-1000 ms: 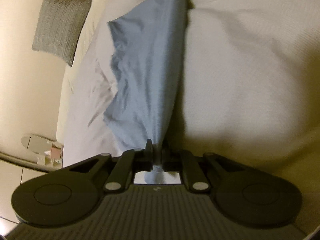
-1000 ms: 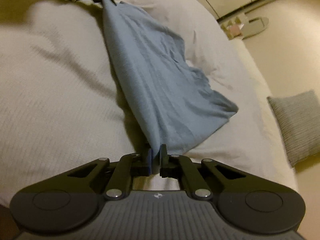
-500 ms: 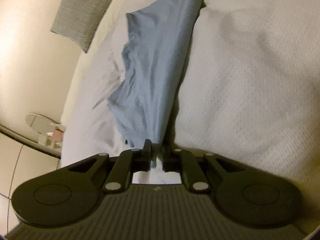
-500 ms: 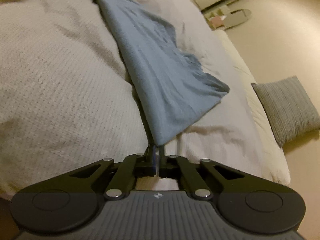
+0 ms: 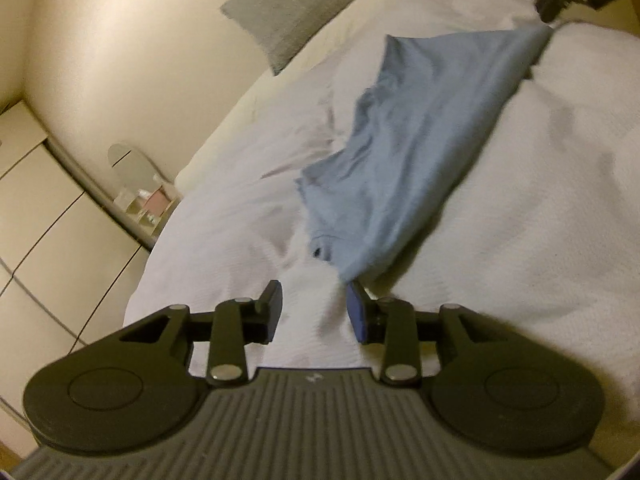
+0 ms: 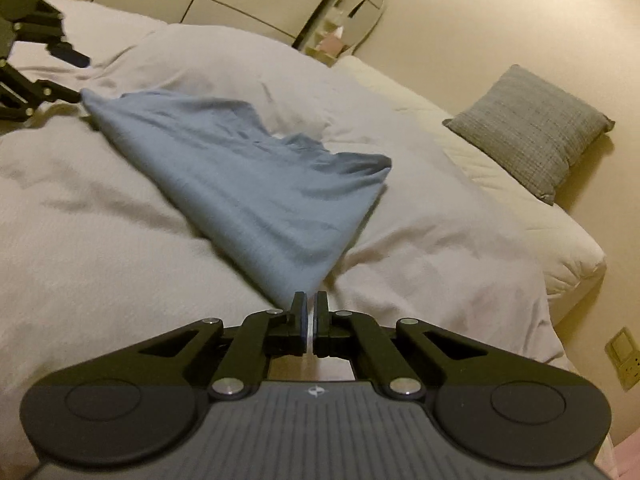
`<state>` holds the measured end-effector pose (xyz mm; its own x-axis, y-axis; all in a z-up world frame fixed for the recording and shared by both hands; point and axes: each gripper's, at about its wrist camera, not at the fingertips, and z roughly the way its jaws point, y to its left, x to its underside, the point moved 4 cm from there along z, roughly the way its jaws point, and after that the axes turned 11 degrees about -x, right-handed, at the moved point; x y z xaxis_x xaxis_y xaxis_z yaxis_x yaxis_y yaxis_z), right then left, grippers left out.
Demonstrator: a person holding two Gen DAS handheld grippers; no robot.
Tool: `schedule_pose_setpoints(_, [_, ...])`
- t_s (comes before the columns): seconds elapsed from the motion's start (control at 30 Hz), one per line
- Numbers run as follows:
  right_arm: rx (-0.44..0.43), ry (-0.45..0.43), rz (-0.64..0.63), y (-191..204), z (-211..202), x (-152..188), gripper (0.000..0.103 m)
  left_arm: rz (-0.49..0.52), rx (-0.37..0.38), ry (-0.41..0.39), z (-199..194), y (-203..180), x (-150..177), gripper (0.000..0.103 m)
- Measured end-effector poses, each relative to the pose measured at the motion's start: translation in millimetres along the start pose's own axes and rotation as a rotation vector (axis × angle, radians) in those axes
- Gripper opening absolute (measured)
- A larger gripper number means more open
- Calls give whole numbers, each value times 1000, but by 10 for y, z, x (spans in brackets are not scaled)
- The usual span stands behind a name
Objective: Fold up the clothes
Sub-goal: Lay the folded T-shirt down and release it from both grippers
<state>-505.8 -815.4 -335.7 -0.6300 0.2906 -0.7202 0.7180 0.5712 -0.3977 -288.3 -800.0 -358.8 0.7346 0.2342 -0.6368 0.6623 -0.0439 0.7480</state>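
Gaping wide, the left gripper [image 5: 314, 306] holds nothing, one corner of the blue cloth [image 5: 404, 152] just past its right finger. The right gripper [image 6: 310, 322], almost closed, sits at the opposite corner; whether it pinches, I cannot tell. Cloth lies stretched lengthwise between them on the bed [image 6: 100, 240].

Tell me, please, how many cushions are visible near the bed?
1. A grey cushion stands at the far edge of the bed, against the wall; more may be hidden outside the views.
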Motion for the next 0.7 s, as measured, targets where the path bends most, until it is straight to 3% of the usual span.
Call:
schedule_pose_setpoints(0.13, [-3, 5, 20, -45, -23, 62, 1, -23, -16, 27, -23, 64, -4, 36])
schedule_pose_setpoints(0.2, [-4, 1, 58, -69, -118, 106, 3, -25, -9, 22, -93, 91, -57, 44])
schedule_pose_setpoints(0.37, [-42, -65, 63, -167, -265, -23, 10, -46, 9, 7, -187, 105, -309, 44])
schedule_pose_setpoints(0.53, [-122, -125, 80, -515, 85, -474, 10, -122, 64, 48, -42, 62, -584, 44])
schedule_pose_setpoints(0.7, [-161, -121, 55, -792, 667, -852, 10, -190, 106, 101, 330, 74, -675, 44])
